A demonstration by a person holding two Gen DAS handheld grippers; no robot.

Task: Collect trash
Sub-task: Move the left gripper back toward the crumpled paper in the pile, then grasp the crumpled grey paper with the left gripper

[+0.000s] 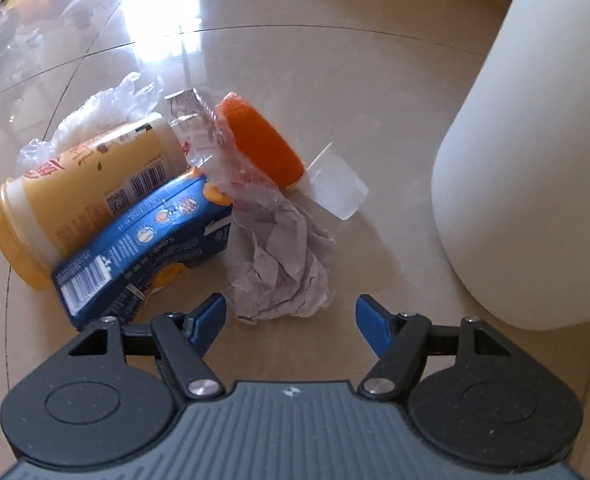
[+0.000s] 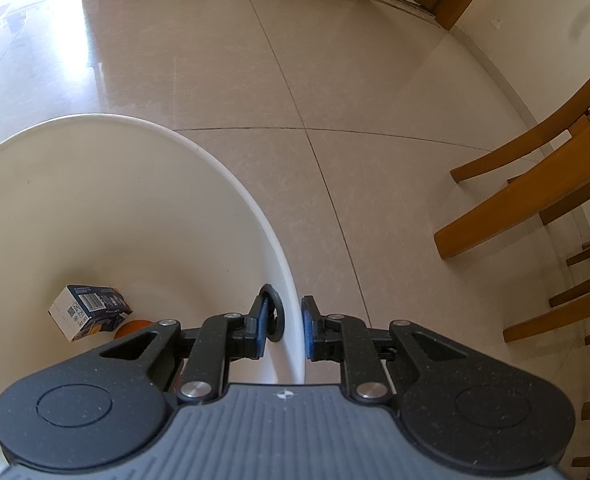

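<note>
Pointing steeply down at the tiled floor, the left tool hangs spread and empty just short of a crumpled paper in the trash pile, while the right tool, also angled down, pinches the white bin's rim.

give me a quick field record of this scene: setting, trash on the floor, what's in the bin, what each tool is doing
setting: glossy tiled floor, white bin, wooden chair nearby
floor trash: yellow cup on its side, blue carton leaning on it, crumpled paper, orange lid, clear plastic wrap
in bin: a small blue and white box, something orange beside it
left tool: open, empty, low over the crumpled paper
right tool: shut on the bin rim, one finger inside, one outside
</note>
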